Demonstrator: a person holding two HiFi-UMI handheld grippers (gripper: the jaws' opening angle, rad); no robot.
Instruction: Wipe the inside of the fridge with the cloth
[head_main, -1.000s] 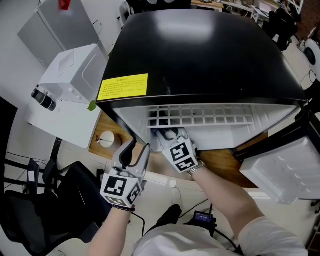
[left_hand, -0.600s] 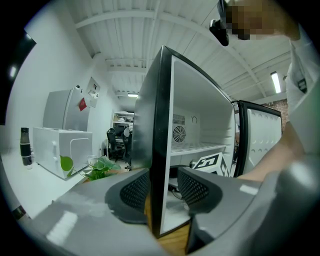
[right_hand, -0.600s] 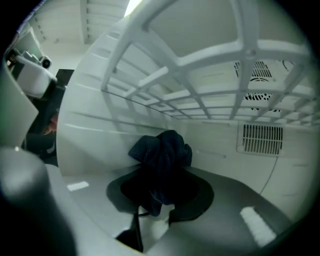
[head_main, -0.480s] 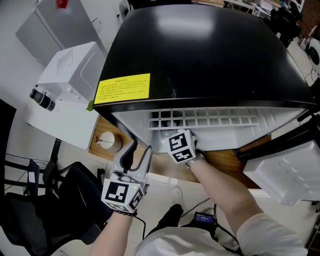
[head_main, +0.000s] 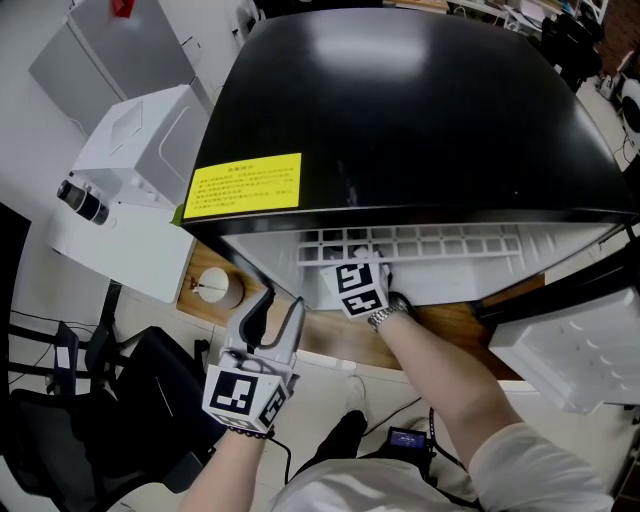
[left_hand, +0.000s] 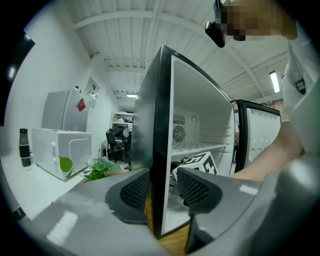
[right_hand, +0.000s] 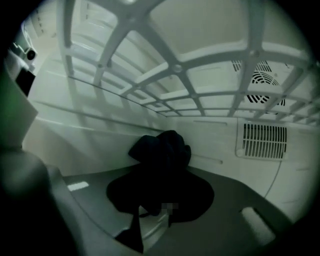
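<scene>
Wiping: right gripper (right_hand: 160, 192) clamped on the dark cloth (right_hand: 161, 152), deep inside the fridge (head_main: 400, 110), under its shelf (right_hand: 175, 67).
Left gripper (left_hand: 162, 187): jaws apart, empty, outside the fridge's left front corner.
Risk: cloth is bunched (only a small wad leads), so bare jaws may scrape the fridge or catch the shelf.
</scene>
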